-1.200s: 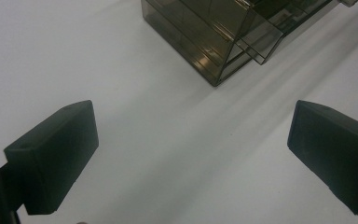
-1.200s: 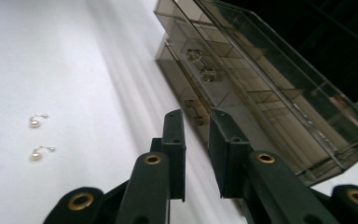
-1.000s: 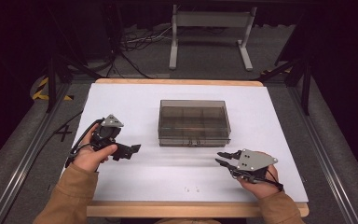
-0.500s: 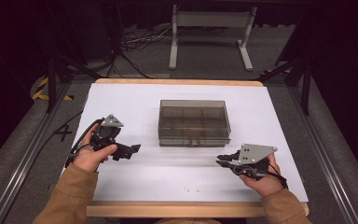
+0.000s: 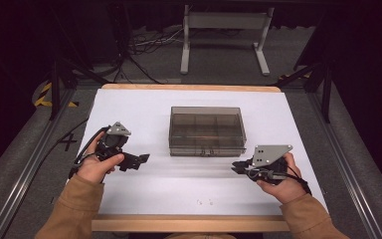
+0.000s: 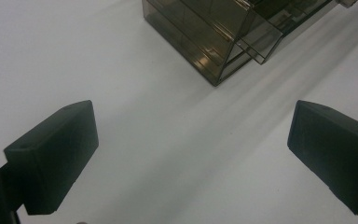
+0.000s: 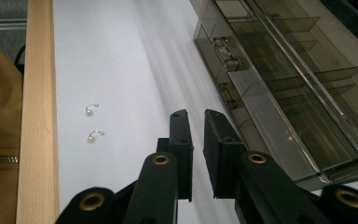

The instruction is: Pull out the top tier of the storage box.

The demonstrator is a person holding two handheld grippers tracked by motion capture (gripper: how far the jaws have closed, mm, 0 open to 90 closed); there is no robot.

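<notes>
Smoky clear compartment box sat closed at mid-desk; left claw spread wide, empty, beside box's left; right claw nearly closed, empty, near box's front right; two pearl earrings by desk's near edge

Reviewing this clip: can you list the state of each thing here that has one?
Compartment box: lid shut, latches at front, compartments look empty.
Left gripper: open, holding nothing.
Right gripper: jaws nearly together, a narrow gap, nothing between.
Two pearl earrings: lying loose on the table near its front edge.
</notes>
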